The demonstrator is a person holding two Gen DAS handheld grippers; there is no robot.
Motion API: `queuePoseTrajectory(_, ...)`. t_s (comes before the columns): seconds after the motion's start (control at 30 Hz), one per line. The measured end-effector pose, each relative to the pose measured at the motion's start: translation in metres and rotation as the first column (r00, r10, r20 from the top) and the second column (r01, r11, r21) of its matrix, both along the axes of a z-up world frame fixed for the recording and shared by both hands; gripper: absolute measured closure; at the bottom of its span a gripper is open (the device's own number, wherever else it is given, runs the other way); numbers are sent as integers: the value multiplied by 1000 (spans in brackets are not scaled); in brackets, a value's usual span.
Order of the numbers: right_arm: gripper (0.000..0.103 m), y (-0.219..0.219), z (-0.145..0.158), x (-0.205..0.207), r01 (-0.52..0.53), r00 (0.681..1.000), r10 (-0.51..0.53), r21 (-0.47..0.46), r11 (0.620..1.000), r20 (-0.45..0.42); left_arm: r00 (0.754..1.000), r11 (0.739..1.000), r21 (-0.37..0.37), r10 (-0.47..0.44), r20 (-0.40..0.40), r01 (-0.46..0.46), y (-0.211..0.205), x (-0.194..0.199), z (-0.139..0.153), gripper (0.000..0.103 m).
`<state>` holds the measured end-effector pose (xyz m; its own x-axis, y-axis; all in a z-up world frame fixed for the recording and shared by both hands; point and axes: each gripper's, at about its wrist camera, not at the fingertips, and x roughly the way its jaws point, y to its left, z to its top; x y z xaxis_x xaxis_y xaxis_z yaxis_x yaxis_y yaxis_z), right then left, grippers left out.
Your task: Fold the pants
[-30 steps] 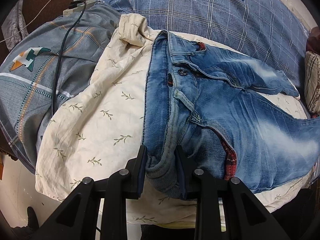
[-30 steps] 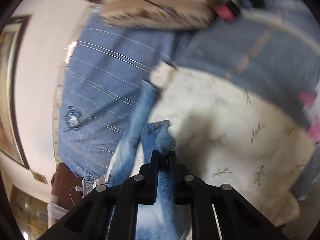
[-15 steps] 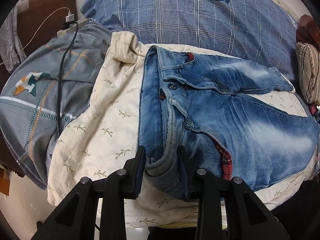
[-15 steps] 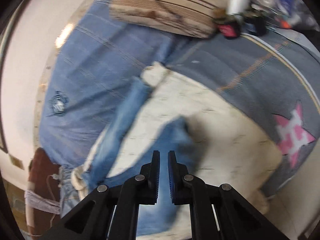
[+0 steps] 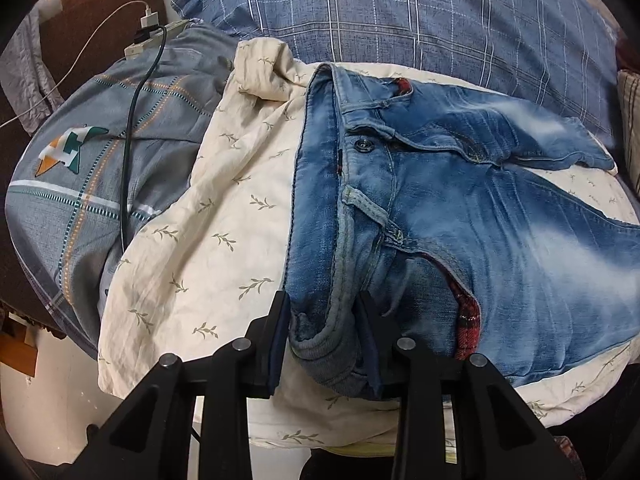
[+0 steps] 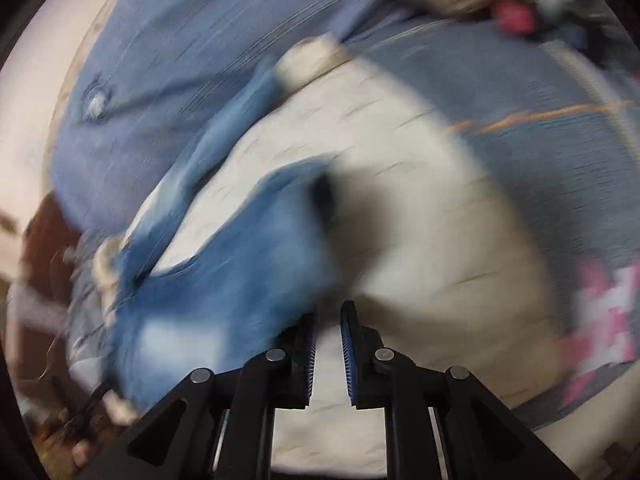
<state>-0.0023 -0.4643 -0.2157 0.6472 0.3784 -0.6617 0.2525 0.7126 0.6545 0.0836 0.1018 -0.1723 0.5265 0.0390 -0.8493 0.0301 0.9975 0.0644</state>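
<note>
While bunched, pants [image 5: 460, 216] between left gripper [image 5: 324, 320]

My left gripper [image 5: 322, 336] shows matte black angular fingers, navy pads lining the inner faces, and round silver screw heads along the black linkage bars. My right gripper [image 6: 328, 344] is the same black frame, with ribbed blue pads and four silver screws across it.
</note>
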Motion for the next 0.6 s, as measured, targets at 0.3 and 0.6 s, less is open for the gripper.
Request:
queuePoseTrajectory(0.3,17,-11,54,-7,138,975,-132,-23,990,179,1000,999,-31,-7,6,7,6,-1,1,68)
queuePoseTrajectory(0.6,19,-44,21,-78,263,963,-232,-288,921,137,1000,1000,-16,-8,-2,8,3,0,-1,67)
